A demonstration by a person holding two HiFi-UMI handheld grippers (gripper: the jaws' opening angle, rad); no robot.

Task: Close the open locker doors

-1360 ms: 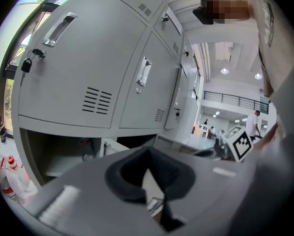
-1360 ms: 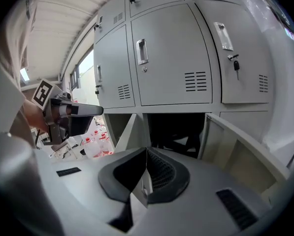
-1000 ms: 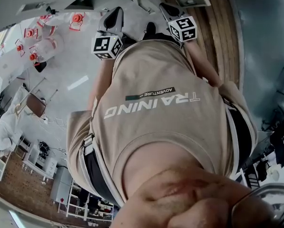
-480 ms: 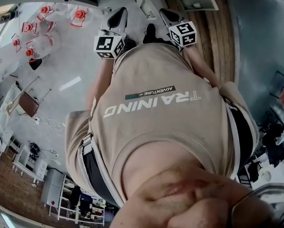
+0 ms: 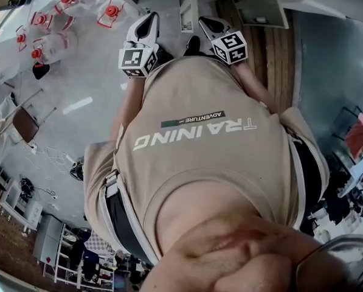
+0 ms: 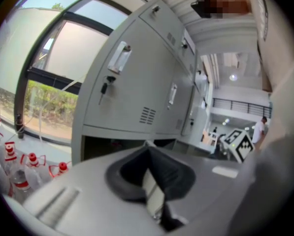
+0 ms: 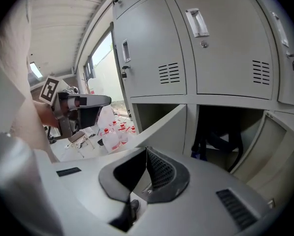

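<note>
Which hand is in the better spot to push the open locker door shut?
Probably the right. The right tool points at the open grey metal locker door, which is just past its tip. The left tool mostly faces shut upper locker doors.

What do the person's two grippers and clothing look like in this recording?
Both the left gripper and right gripper have pale grey moulded bodies tapering to dark fingers, textured on the right. Each carries a white cube printed with black square markers. The person wears a beige short-sleeved T-shirt with white lettering.
</note>
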